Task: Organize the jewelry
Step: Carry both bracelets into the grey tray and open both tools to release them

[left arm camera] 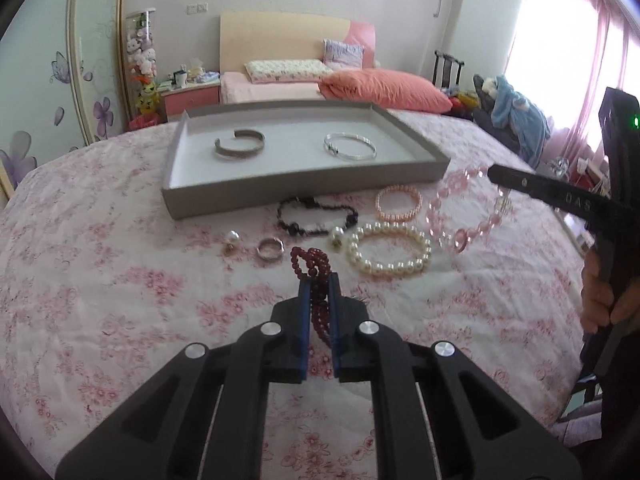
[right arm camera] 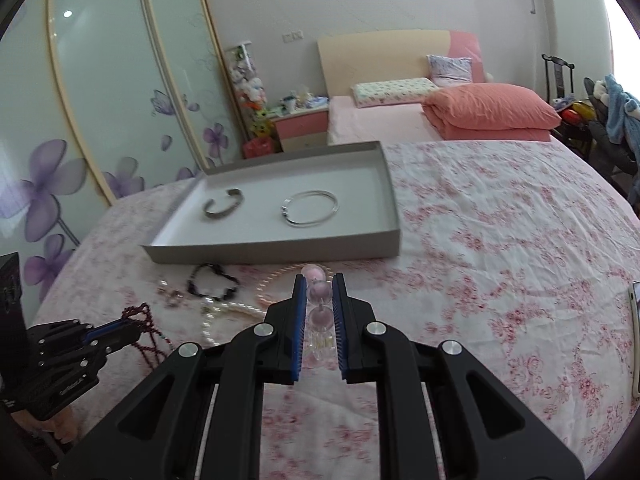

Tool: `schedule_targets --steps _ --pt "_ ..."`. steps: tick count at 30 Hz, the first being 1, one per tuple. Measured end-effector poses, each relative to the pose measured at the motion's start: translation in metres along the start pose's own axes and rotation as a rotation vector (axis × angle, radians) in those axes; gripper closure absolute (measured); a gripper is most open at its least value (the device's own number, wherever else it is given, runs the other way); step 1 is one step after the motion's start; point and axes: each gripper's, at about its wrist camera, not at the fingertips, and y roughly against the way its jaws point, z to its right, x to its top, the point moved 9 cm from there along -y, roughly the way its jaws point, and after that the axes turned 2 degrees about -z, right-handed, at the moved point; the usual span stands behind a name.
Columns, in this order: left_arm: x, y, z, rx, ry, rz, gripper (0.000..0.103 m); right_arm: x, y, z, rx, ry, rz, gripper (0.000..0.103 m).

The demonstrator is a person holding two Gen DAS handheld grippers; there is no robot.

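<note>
- Clamping a dark red bead bracelet (left arm camera: 314, 276) between its blue pads, the left gripper (left arm camera: 319, 280) holds it lifted just above the floral bedspread (left arm camera: 120, 280), with loops of beads sticking out past the fingertips and more strung back between the fingers.
- The right gripper (right arm camera: 319, 280) has a pink translucent bead bracelet (left arm camera: 456, 216) pinched between its own pads; from the left wrist view the bracelet hangs off that gripper's tip as a loose loop, its lower end near the bedspread.
- A shallow grey tray (left arm camera: 304, 194) lies on the bed beyond both grippers, and two pieces already lie in it: a wide silver cuff (left arm camera: 240, 145) to the left and a thin silver bangle (left arm camera: 350, 146) to the right, well apart.
- Just in front of the tray's near wall, on the bedspread, lie a black bead bracelet (left arm camera: 316, 216) and a small peach-pink bead bracelet (left arm camera: 399, 203), side by side.
- Nearer the grippers lies a large white pearl bracelet (left arm camera: 390, 250), with a single pearl earring (left arm camera: 338, 234) just beside its left edge.
- A silver ring (left arm camera: 271, 247) and a second pearl earring (left arm camera: 231, 238) lie further left, near each other.
- A person's hand (left arm camera: 600, 296) grips the handle of the right tool at the frame's right edge.
</note>
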Motion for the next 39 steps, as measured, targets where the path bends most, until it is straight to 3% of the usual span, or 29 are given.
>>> schedule_targets --steps 17,39 --pt "0.026 0.034 -0.016 0.022 0.067 0.13 0.094 0.007 0.021 -0.018 0.065 -0.019 0.052 0.089" --pt "0.066 0.055 -0.016 0.093 0.073 0.252 0.094 0.036 0.055 -0.042 0.077 0.033 0.218 0.089"
